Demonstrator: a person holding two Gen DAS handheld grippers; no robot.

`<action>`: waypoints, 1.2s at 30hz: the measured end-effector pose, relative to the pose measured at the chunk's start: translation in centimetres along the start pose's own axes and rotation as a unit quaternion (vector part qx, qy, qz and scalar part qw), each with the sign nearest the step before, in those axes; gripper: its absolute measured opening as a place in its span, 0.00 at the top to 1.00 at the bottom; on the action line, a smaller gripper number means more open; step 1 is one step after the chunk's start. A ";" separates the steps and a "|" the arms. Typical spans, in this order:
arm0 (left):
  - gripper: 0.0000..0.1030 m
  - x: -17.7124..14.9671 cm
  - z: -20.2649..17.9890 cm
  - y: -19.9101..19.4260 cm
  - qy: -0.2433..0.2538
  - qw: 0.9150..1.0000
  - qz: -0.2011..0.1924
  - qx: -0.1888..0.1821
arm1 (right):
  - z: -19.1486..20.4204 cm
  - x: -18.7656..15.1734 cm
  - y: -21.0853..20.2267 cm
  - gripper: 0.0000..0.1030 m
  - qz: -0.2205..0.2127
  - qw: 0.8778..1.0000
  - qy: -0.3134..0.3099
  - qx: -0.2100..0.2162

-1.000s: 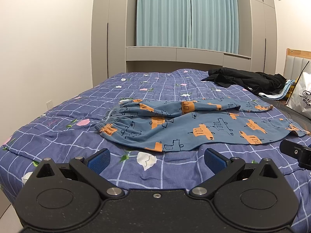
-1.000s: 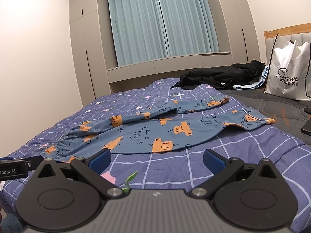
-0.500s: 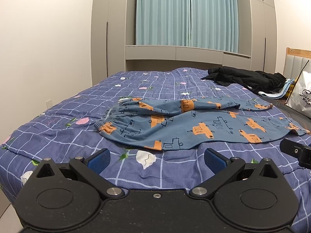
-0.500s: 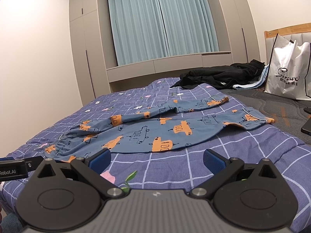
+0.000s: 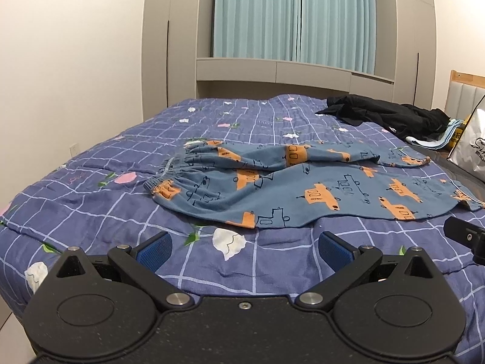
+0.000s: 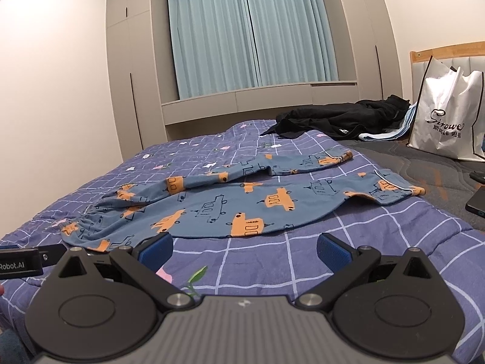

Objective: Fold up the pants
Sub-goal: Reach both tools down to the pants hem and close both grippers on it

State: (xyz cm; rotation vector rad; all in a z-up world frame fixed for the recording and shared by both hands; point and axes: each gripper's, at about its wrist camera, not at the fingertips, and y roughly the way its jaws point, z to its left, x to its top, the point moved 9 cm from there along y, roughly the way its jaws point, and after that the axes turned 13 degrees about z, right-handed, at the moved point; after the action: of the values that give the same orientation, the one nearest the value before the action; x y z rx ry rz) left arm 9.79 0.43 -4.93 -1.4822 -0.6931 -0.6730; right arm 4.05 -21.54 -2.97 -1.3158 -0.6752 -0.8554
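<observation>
Blue pants with orange vehicle prints lie spread on the bed, waistband to the left, legs running right; they also show in the right wrist view. My left gripper is open and empty, above the quilt just short of the pants' near edge. My right gripper is open and empty, near the same edge, further right. Each gripper's tip shows at the other view's side edge.
The bed has a purple checked quilt. A black garment pile and striped cloth lie at the far right. A white shopping bag stands by the headboard. A dark phone lies at the right edge.
Both grippers have risen slightly, so the pants sit a little lower in view. Nothing was gripped; jaws stay open.
</observation>
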 end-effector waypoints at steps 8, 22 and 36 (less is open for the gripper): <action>0.01 3.9 1.5 2.1 0.015 1.000 0.000 0.010 | -0.1 2.5 1.4 0.00 0.009 0.999 -0.034 0.015; 0.00 18.6 7.2 11.6 0.052 0.997 0.011 0.057 | -3.8 13.7 10.1 0.00 0.063 0.993 -0.048 0.082; 0.01 25.3 9.5 27.1 0.103 0.988 0.112 0.005 | 0.3 22.9 29.4 0.00 0.196 0.952 -0.168 0.162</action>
State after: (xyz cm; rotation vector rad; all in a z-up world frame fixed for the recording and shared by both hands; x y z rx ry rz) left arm 46.78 10.08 -3.19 -1.4316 -0.3645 -0.6378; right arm 41.16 -23.48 0.29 -1.2450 -0.7482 -0.1857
